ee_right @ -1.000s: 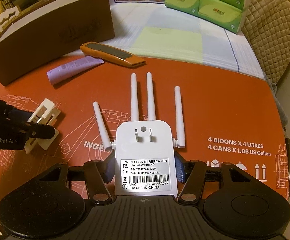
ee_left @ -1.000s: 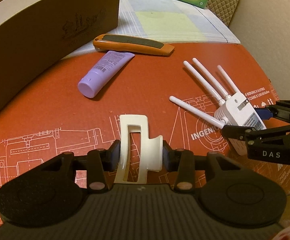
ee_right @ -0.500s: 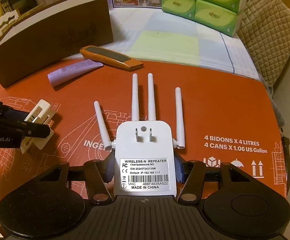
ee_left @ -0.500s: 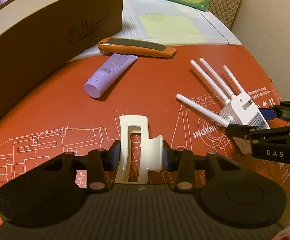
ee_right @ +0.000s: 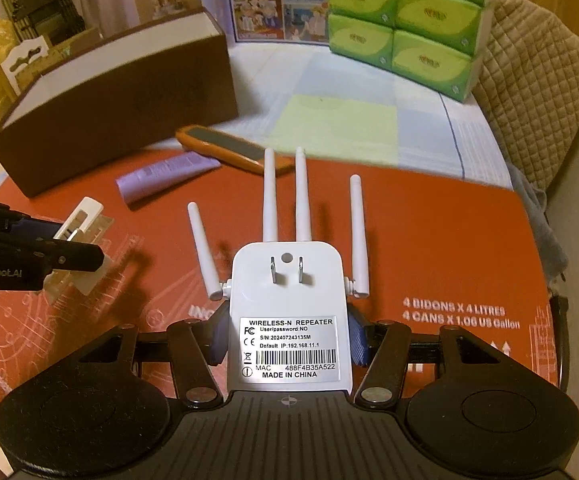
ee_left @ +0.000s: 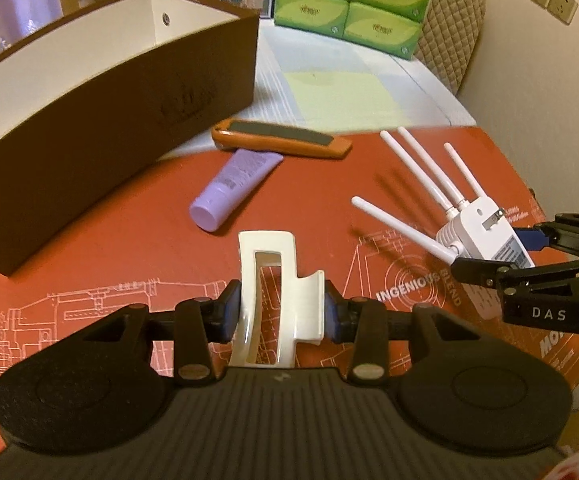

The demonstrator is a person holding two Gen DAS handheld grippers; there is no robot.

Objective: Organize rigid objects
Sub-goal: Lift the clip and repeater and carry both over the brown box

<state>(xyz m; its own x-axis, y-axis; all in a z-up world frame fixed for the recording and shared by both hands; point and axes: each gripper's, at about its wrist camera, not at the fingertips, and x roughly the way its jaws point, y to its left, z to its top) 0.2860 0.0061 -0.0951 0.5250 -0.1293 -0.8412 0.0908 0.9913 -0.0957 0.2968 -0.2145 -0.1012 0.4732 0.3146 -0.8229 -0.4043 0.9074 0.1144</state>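
Both grippers are loaded, so the step in hand looks like the carry toward the brown box (ee_left: 101, 120), the landmark for everything here. The left gripper (ee_left: 281, 312) is clamped on a white hair claw clip (ee_left: 277, 292), its blue pads pressing the clip's two sides; the right gripper (ee_right: 287, 340) is clenched on the body of a white wireless repeater (ee_right: 289, 300). Both things hang over the red printed cardboard (ee_left: 129, 240) in front of the box, the clip nearer the box's long brown wall and the repeater farther out to its right.

The next move probably calls for lifting each load above the box's rim, then lowering it into the white interior before letting go. The repeater's four antennas could catch on the rim, so clearance matters.

The repeater shows its labelled back with two plug prongs, and its antennas fan forward. The clip is glossy, cream-white and slotted. An orange utility knife (ee_left: 281, 142) and a purple tube (ee_left: 233, 184) lie on the cardboard just in front of the box, not yet sorted.
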